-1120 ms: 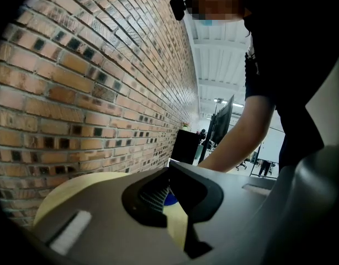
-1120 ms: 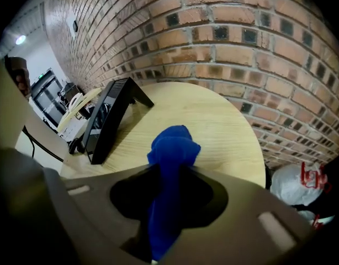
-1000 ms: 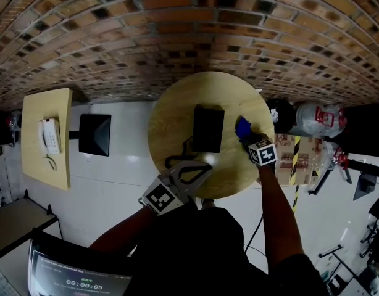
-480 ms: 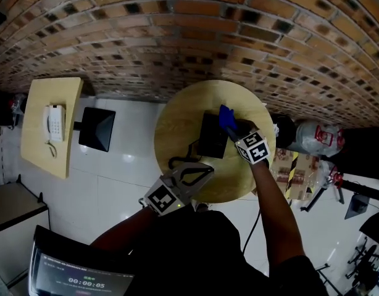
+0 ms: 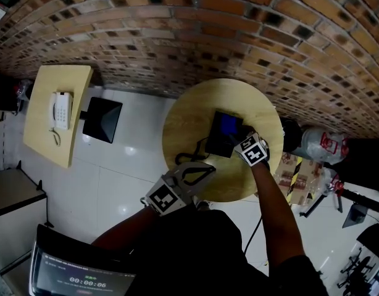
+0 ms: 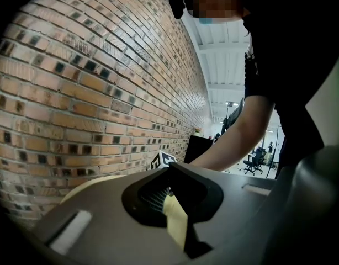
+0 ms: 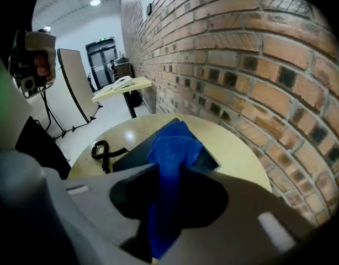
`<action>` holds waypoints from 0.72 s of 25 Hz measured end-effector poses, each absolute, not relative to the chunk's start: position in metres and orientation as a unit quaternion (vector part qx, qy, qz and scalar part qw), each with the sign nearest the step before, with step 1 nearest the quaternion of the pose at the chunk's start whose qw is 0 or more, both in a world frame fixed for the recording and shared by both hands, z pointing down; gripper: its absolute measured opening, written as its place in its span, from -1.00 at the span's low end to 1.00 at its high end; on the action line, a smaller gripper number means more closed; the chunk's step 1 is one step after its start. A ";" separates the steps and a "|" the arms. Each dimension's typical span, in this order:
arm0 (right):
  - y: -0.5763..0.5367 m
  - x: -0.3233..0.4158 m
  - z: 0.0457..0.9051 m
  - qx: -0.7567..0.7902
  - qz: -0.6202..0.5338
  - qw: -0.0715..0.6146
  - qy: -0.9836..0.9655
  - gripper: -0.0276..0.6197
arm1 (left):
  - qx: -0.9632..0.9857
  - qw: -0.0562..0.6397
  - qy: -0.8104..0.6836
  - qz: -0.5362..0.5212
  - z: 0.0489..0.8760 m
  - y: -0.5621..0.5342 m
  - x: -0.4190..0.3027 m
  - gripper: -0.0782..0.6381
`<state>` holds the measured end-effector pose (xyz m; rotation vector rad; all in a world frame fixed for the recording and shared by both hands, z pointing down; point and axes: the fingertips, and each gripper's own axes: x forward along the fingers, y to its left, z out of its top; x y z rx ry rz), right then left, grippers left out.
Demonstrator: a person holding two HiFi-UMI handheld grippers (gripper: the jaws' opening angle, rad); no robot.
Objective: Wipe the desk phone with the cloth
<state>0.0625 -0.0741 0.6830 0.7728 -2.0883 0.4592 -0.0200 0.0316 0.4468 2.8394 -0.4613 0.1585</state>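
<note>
A black desk phone point(image 5: 220, 139) lies on the round wooden table point(image 5: 183, 125), its coiled cord point(image 5: 188, 159) trailing to the left. My right gripper point(image 5: 237, 135) is shut on a blue cloth point(image 5: 228, 124), which rests on the phone's right half. In the right gripper view the cloth point(image 7: 172, 148) bulges out between the jaws, over the phone point(image 7: 133, 152). My left gripper point(image 5: 192, 172) hovers at the table's near edge, left of the phone, touching nothing. Its jaws look shut and empty in the left gripper view point(image 6: 172, 203).
A brick wall runs behind the table. A rectangular table point(image 5: 44, 128) with a white phone point(image 5: 61, 111) stands far left, a black seat point(image 5: 103, 120) beside it. A clear jug point(image 5: 319, 143) and cardboard boxes point(image 5: 294, 165) crowd the floor right of the round table.
My right gripper carried the blue cloth from the table's right edge leftward onto the phone. The left gripper stayed in place.
</note>
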 end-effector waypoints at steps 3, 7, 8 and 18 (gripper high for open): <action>-0.059 0.057 0.689 0.303 0.192 0.421 -0.833 -0.60 | 0.977 0.131 -0.159 0.056 0.448 0.032 -0.021 -0.81; -0.041 0.051 0.697 0.303 0.205 0.416 -0.833 -0.60 | 0.978 0.129 -0.157 0.053 0.448 0.033 -0.020 -0.80; -0.035 0.049 0.699 0.302 0.208 0.416 -0.832 -0.60 | 0.978 0.129 -0.156 0.053 0.449 0.034 -0.020 -0.80; 0.018 0.034 0.722 0.285 0.248 0.408 -0.831 -0.60 | 0.978 0.130 -0.151 0.056 0.453 0.039 -0.016 -0.80</action>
